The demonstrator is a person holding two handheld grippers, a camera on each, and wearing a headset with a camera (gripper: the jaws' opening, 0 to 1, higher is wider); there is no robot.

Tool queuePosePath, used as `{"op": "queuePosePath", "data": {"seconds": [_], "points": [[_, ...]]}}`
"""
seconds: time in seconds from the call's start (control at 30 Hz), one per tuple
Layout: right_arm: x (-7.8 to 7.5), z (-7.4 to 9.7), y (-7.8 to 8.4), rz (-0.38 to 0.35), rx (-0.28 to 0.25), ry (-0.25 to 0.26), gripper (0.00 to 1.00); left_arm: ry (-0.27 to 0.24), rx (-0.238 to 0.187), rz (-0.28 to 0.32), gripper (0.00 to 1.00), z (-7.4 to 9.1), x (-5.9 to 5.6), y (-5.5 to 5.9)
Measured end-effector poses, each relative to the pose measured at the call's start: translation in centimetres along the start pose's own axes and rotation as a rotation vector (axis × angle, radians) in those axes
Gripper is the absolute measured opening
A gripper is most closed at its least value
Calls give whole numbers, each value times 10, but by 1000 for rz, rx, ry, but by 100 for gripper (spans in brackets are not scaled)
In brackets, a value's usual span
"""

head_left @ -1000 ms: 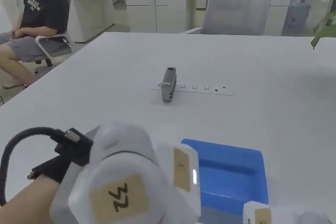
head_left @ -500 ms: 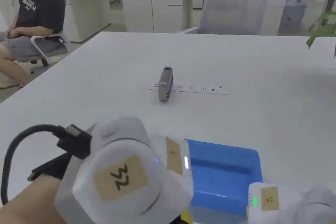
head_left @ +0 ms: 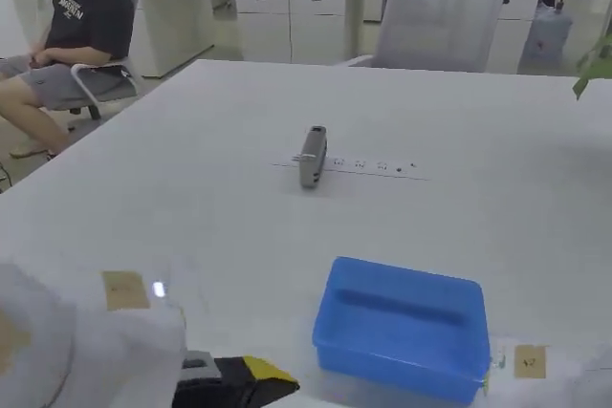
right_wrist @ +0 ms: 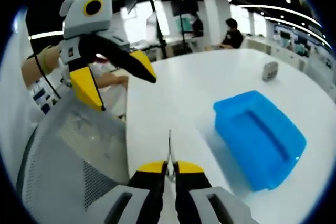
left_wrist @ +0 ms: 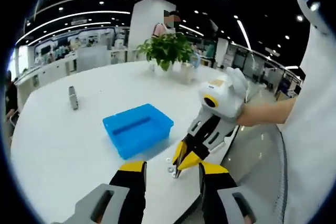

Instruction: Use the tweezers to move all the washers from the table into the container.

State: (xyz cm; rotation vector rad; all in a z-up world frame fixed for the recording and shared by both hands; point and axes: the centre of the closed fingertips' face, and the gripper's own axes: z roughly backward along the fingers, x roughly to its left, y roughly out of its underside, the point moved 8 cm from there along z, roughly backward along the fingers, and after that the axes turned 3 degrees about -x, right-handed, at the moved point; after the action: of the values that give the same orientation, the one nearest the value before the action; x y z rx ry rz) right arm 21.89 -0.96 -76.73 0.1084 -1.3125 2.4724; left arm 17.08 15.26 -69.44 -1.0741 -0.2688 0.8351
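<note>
Right gripper point(right_wrist: 169, 169): jaws pressed on the tweezers point(right_wrist: 169, 148), which stick out ahead as one thin line over the table point(right_wrist: 173, 93). The tweezer arms look drawn together; whether they pinch anything cannot be told.

Left gripper point(left_wrist: 170, 174): jaws spread, nothing between them. In the right gripper view it hangs raised at the upper left, off the table's near edge, its yellow tips parted.

Washers point(left_wrist: 170, 164): two small pale rings lie on the table close to its near edge, just beside the tips of the right gripper, which points down at them. Contact between tweezers and washers cannot be made out.

Container point(head_left: 402, 324): blue, open-topped, upright on the table, near the washers but apart from them. In the head view it sits between the two grippers at the bottom of the picture.

Other items: a power strip point(head_left: 368, 165) with an adapter point(head_left: 312, 155) plugged in lies mid-table, well beyond the container. A plant point(left_wrist: 168, 50) stands at the far side. A person point(head_left: 72, 31) sits on a chair beyond the table's left corner.
</note>
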Motion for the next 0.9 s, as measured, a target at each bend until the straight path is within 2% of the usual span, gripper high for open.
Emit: {"op": "queuePosePath", "data": {"seconds": [0.13, 0.2, 0.27, 0.43, 0.6, 0.77, 0.9], "points": [[-4, 7, 1, -53, -31, 3, 3, -133, -128, -1, 42, 7, 5, 5], [-6, 11, 1, -67, -42, 11, 3, -165, -180, 22, 44, 9, 6, 8], [-8, 16, -1, -76, -53, 20, 3, -190, -215, -3, 46, 10, 7, 9], [-13, 28, -7, -95, -81, 47, 3, -204, -263, -16, 50, 10, 7, 10], [-21, 47, -18, -86, -106, 95, 3, -224, -305, 7, 56, 10, 8, 11], [-32, 64, -31, -79, -139, 142, 3, -246, -320, 1, 65, 11, 9, 12], [-46, 76, -41, -95, -174, 181, 3, -269, -323, -34, 74, 9, 7, 12]]}}
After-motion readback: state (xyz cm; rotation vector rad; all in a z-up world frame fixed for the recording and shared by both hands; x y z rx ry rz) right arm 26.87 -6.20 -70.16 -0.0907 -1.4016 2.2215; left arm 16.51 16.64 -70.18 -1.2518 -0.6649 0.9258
